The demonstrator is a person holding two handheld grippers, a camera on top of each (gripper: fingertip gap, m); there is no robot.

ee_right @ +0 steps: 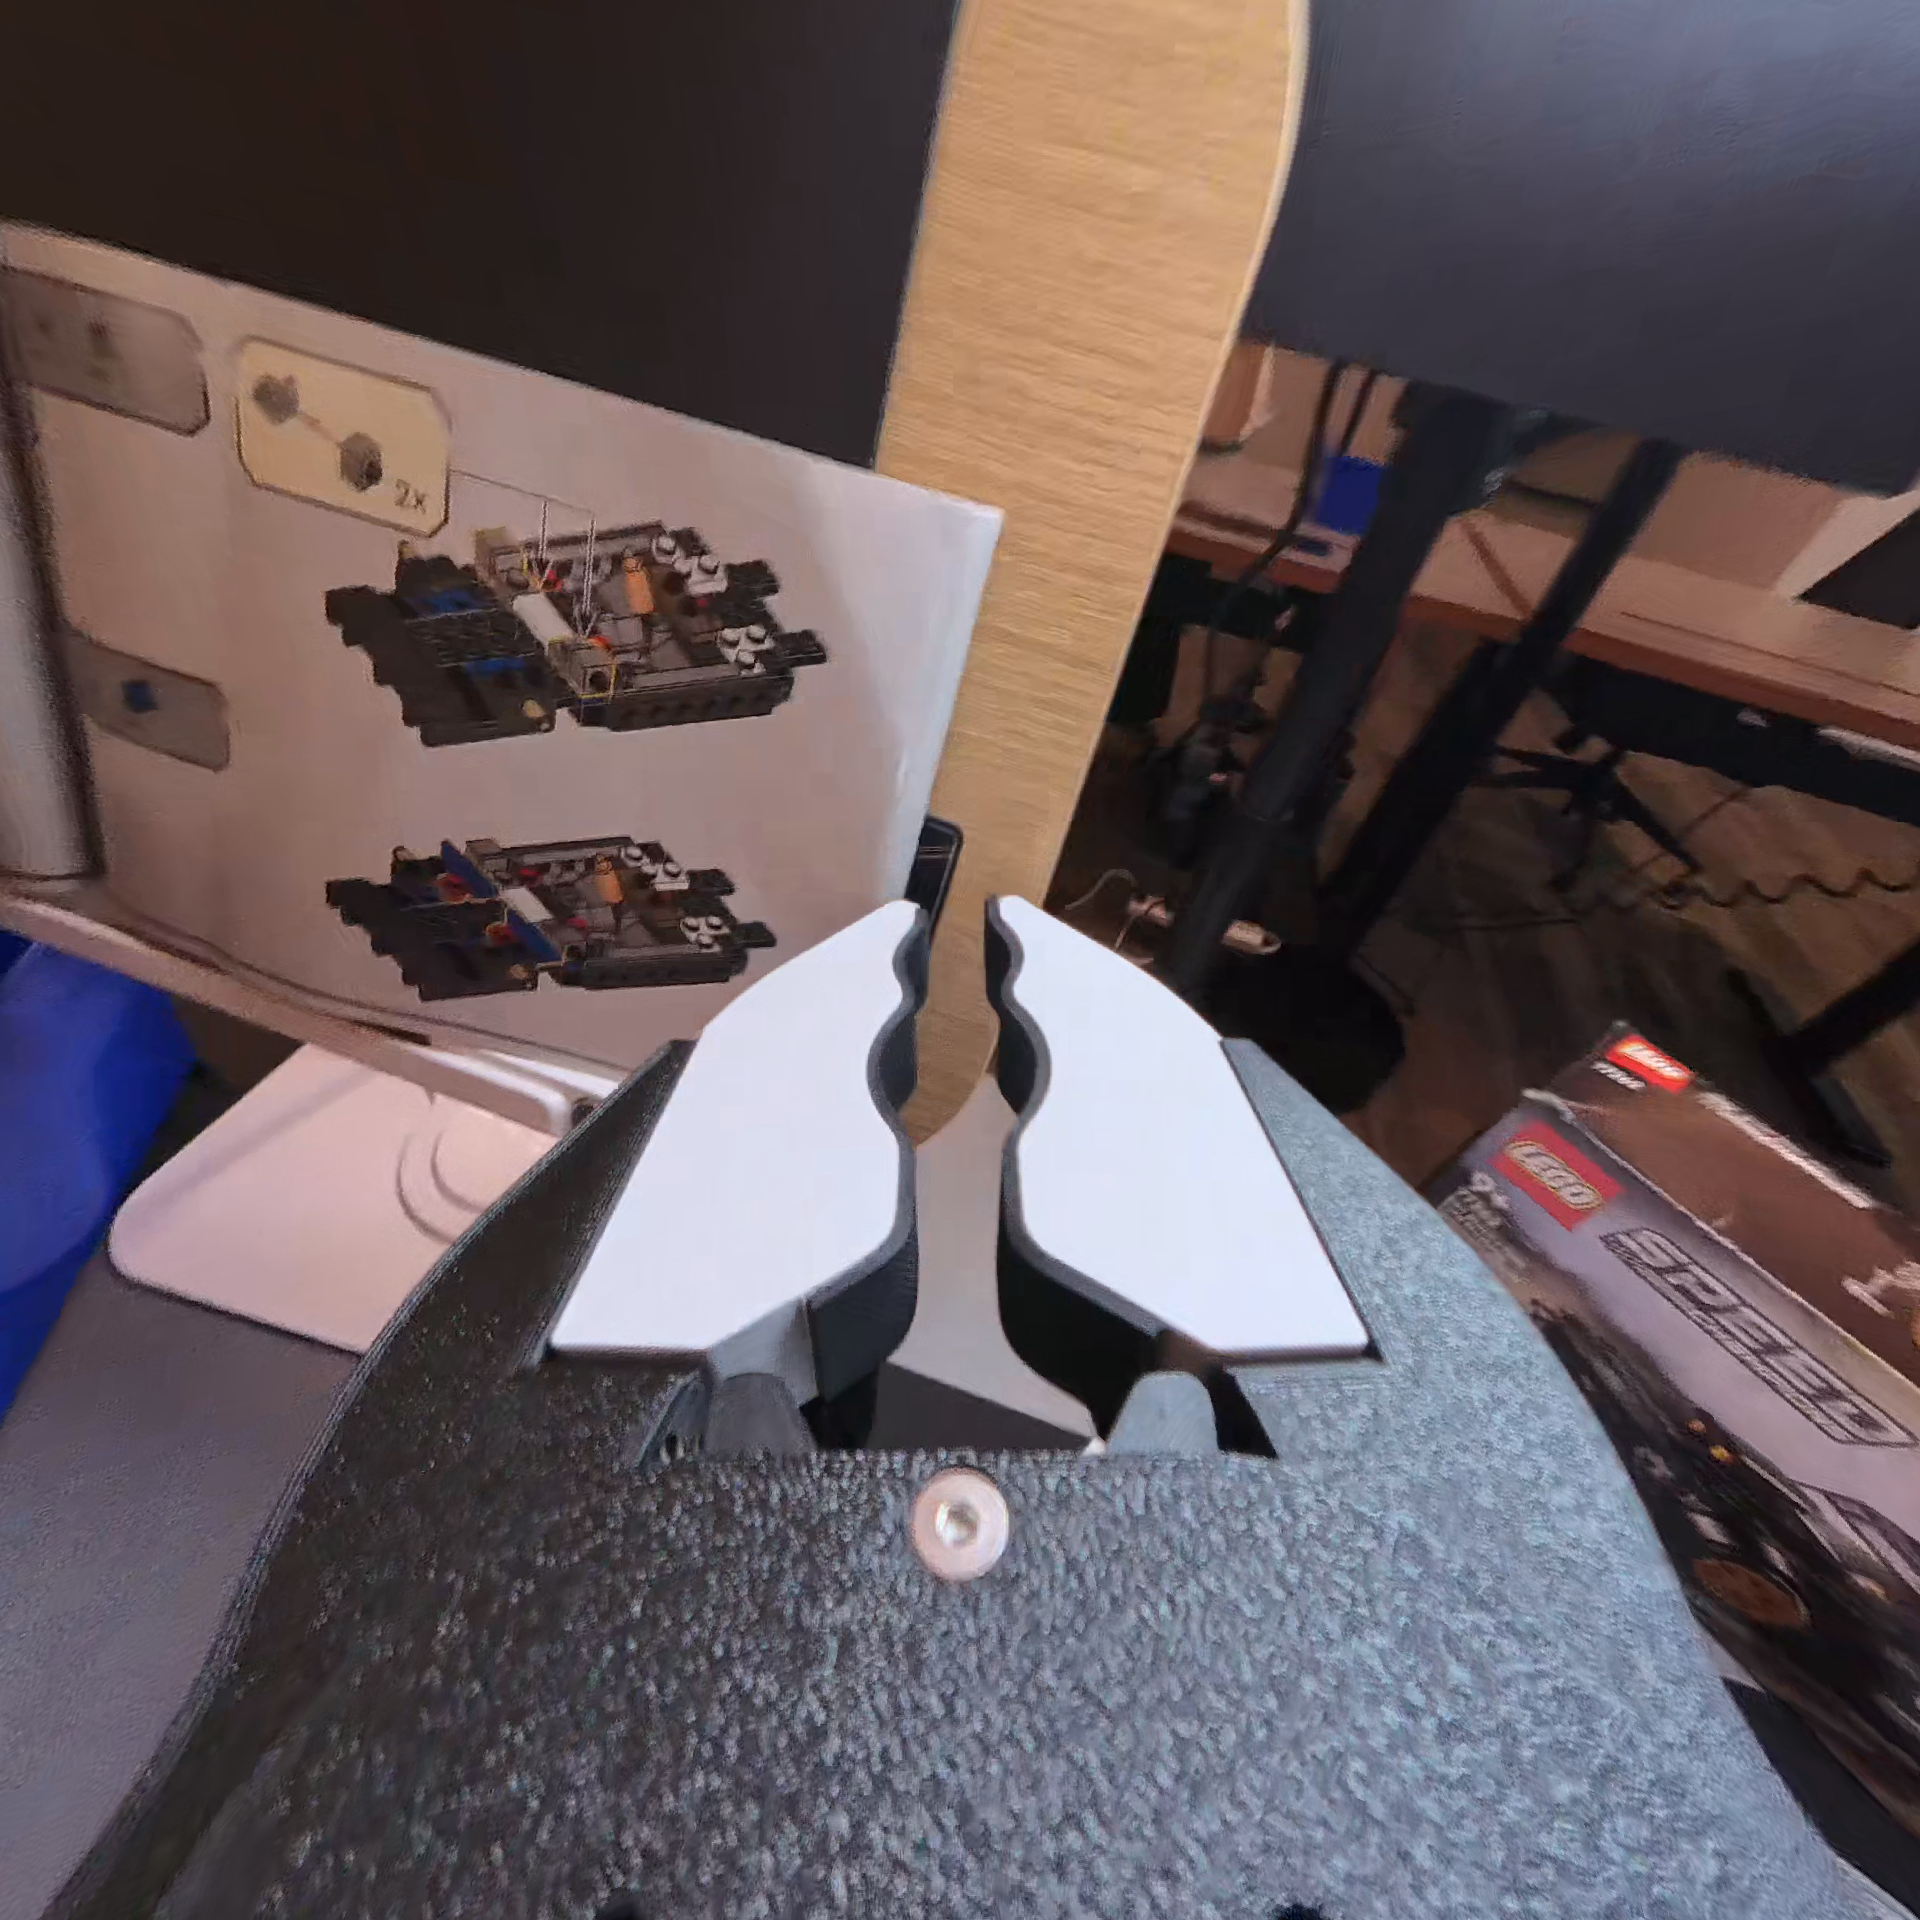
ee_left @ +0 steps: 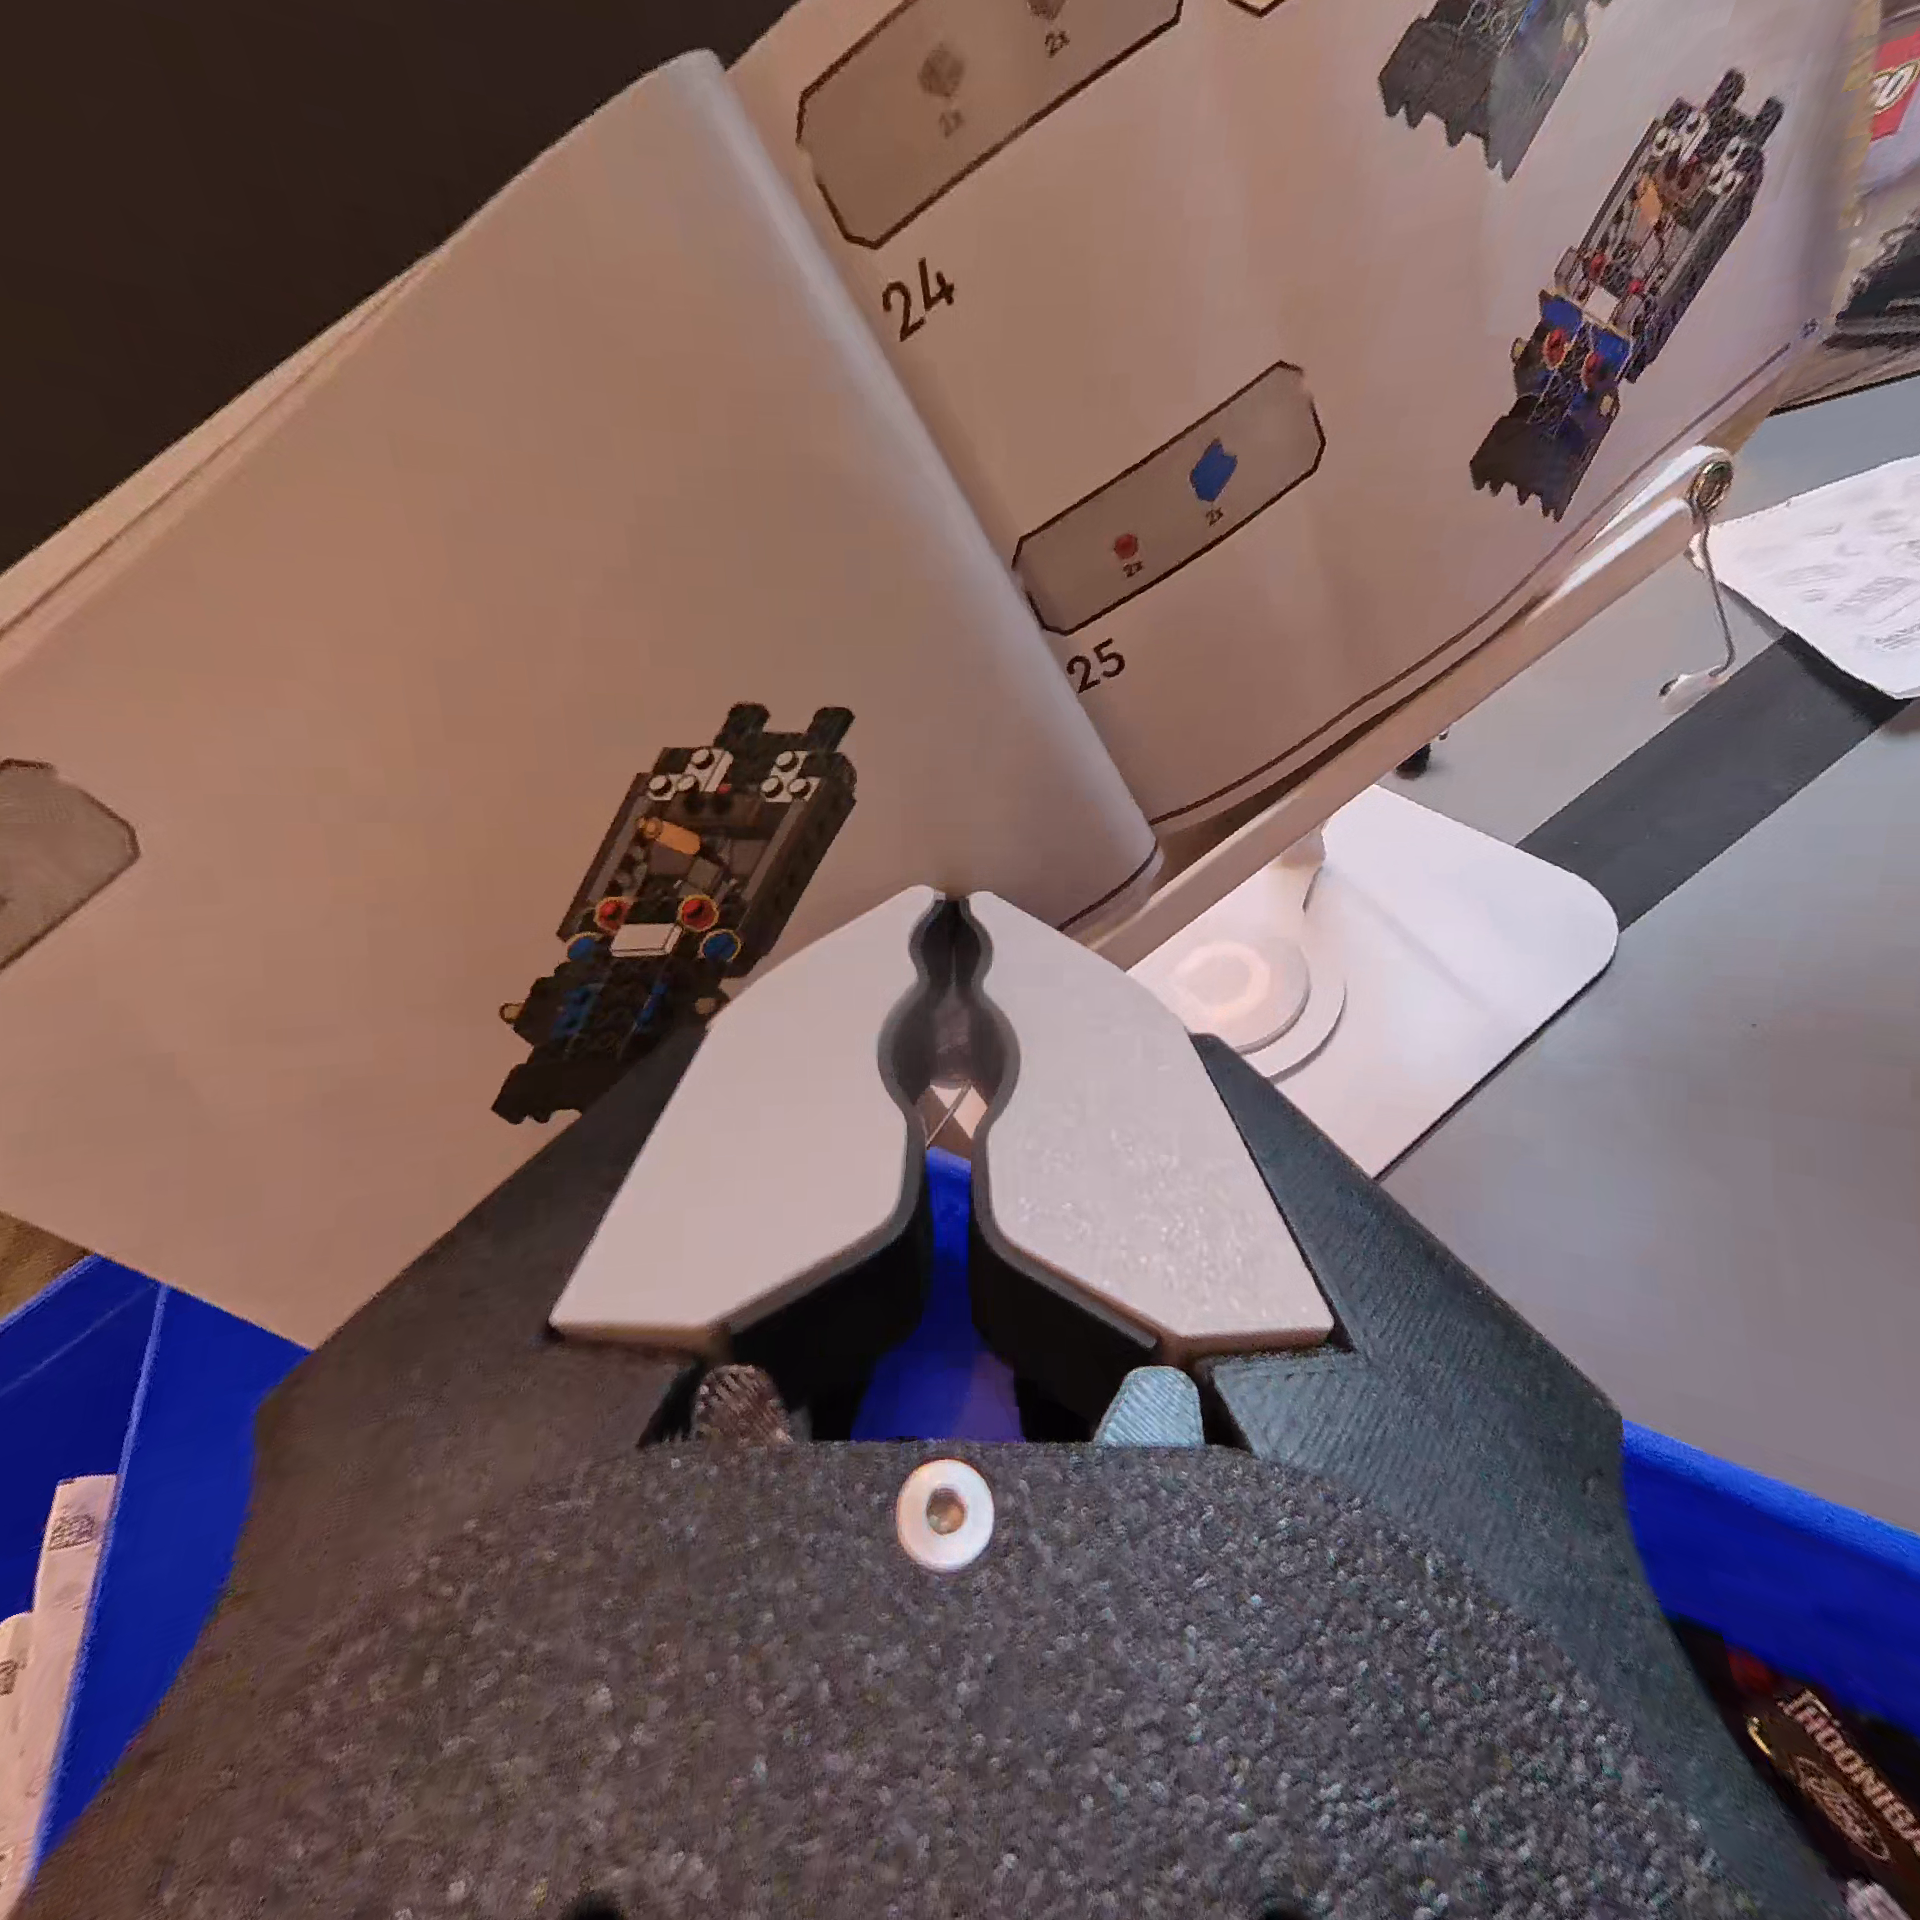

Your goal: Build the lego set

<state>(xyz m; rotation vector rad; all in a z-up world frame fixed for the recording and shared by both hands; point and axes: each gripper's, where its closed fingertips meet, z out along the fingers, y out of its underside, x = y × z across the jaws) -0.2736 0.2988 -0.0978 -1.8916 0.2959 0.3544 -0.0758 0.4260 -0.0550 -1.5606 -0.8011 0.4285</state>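
Observation:
An open instruction booklet (ee_left: pixel 1195 312) stands on a white stand (ee_left: pixel 1455 966). Its left page (ee_left: pixel 468 623) is curled and lifted off the spine. My left gripper (ee_left: pixel 948 906) is shut, its tips pinching the lower edge of that page, and a sliver of paper shows in the gap between the fingers. My right gripper (ee_right: pixel 956 920) is open by a narrow gap and holds nothing. It hovers just right of the booklet's right page (ee_right: pixel 582 675), above the stand's base (ee_right: pixel 343 1174).
A blue bin (ee_left: pixel 135 1455) lies under my left gripper, with paper slips at its left and dark parts at its right. A printed sheet (ee_left: pixel 1839 582) lies on the grey table. A toy set box (ee_right: pixel 1714 1299) lies at the right. Desks and a wooden panel (ee_right: pixel 1091 416) stand beyond.

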